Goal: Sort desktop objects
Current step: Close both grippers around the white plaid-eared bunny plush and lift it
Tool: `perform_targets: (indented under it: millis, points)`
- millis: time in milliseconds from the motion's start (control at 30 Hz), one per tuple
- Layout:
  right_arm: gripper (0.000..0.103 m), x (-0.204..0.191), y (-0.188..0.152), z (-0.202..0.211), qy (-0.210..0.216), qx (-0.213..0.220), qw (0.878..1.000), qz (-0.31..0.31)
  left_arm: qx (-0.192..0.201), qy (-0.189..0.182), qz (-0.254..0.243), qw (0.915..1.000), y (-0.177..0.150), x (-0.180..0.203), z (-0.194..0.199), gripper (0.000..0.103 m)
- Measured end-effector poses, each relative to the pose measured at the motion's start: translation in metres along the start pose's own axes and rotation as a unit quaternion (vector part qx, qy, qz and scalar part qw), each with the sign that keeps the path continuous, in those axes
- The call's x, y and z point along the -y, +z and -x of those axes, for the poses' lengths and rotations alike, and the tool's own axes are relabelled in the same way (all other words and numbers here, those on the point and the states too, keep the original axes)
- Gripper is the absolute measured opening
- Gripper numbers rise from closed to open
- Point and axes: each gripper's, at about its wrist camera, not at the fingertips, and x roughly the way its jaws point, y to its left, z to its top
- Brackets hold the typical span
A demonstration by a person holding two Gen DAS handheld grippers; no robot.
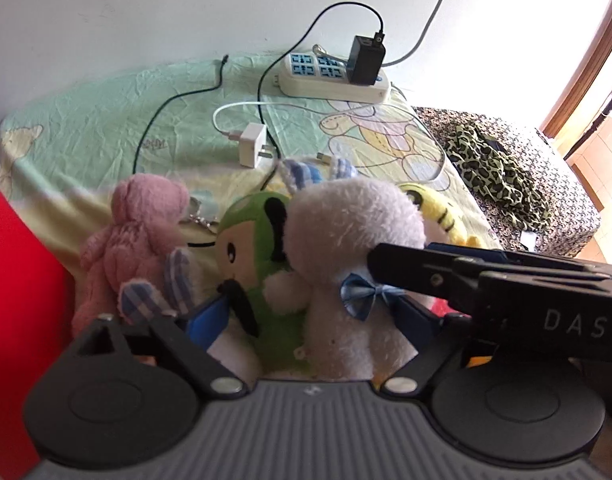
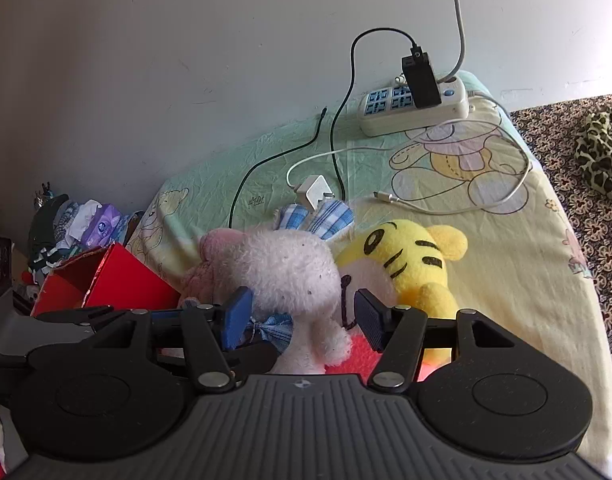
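A heap of plush toys lies on the cartoon sheet [image 1: 86, 128]: a pink one [image 1: 134, 240], a green one [image 1: 258, 240], a white rabbit [image 1: 345, 232] with a blue bow, and a yellow tiger [image 2: 409, 260]. My left gripper [image 1: 307, 316] is open, with the green toy and the rabbit's body filling the space between its blue pads. My right gripper [image 2: 302, 318] is open around the rabbit [image 2: 290, 268]; a gap shows beside its right pad. The right gripper's black finger [image 1: 425, 272] crosses in from the right. A red box [image 2: 118, 280] stands just left of the heap.
A power strip [image 1: 329, 76] with a black adapter [image 1: 365, 60] sits by the wall. A white charger [image 1: 254, 140] and loose cables lie behind the toys. Leopard-print cloth [image 1: 493, 168] lies on the right. Packets and cloths are piled at the left [image 2: 86, 224].
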Motion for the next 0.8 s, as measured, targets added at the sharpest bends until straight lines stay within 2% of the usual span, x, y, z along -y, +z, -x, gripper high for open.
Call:
perform_targets:
  millis: [33, 200, 300, 400, 533, 567, 600, 633, 700, 800]
  points:
    - [0.059, 0.001, 0.001, -0.003, 0.006, -0.001, 1.0, -0.002, -0.003, -0.009, 0.005, 0.9999, 0.003, -0.001, -0.002, 0.083]
    - [0.054, 0.019, 0.003, -0.016, 0.054, -0.013, 0.997, -0.06, 0.006, -0.004, -0.005, 1.0, 0.003, 0.001, -0.004, 0.082]
    - [0.05, 0.021, 0.001, -0.014, 0.07, -0.007, 0.995, -0.07, 0.007, -0.008, -0.007, 0.9999, 0.001, 0.0, -0.002, 0.081]
    - [0.046, 0.022, -0.001, -0.008, 0.071, -0.002, 0.996, -0.057, 0.006, -0.015, -0.005, 0.9999, -0.001, 0.003, 0.004, 0.069]
    - [0.038, 0.015, -0.006, 0.0, 0.057, 0.001, 0.998, -0.031, 0.016, -0.004, -0.016, 0.9997, -0.009, 0.009, 0.016, 0.064]
    - [0.033, 0.013, -0.008, 0.002, 0.05, 0.002, 0.998, -0.027, 0.019, -0.008, -0.016, 0.9997, -0.01, 0.01, 0.019, 0.058]
    - [0.031, 0.01, -0.01, 0.005, 0.045, 0.002, 0.999, -0.023, 0.019, -0.022, -0.017, 0.9994, -0.012, 0.011, 0.023, 0.043]
    - [0.03, 0.009, -0.011, 0.008, 0.047, 0.003, 0.999, -0.023, 0.015, -0.036, -0.017, 0.9991, -0.014, 0.012, 0.027, 0.039]
    - [0.025, 0.005, -0.014, 0.011, 0.057, 0.0, 0.998, -0.024, 0.024, -0.026, -0.028, 0.999, -0.02, 0.019, 0.033, 0.039]
    - [0.023, -0.005, -0.018, 0.019, 0.046, 0.008, 0.999, -0.013, 0.035, -0.026, -0.035, 0.9985, -0.028, 0.023, 0.041, 0.038]
